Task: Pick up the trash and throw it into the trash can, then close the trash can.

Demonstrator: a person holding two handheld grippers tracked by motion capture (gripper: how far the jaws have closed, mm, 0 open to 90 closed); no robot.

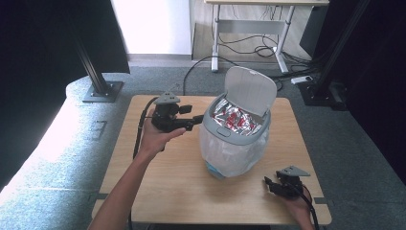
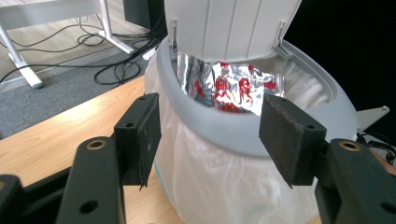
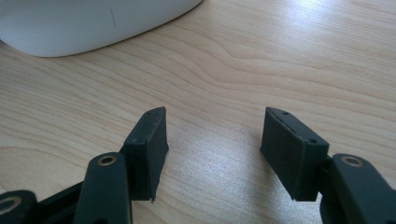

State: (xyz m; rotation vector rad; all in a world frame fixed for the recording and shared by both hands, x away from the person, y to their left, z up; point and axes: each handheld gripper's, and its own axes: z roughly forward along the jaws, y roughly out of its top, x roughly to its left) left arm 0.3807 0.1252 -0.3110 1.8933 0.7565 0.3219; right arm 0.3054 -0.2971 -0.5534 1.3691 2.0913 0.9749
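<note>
The work in hand looks like filling the bin (image 1: 235,129): a silver-and-red foil wrapper (image 1: 235,120) lies inside it, under the raised lid (image 1: 250,90). The left hand-held gripper (image 1: 195,119) hovers just beside the bin's grey rim, jaws spread with nothing between them; in the left gripper view the rim (image 2: 243,133) and wrapper (image 2: 233,86) sit straight ahead, beyond the pads. The drop seems done, so the next move probably calls for swinging the lid down, which needs a push on its upper edge. The right hand-held gripper (image 1: 270,183) rests low on the tabletop (image 1: 167,187), near the bin's base, jaws spread and empty.
</note>
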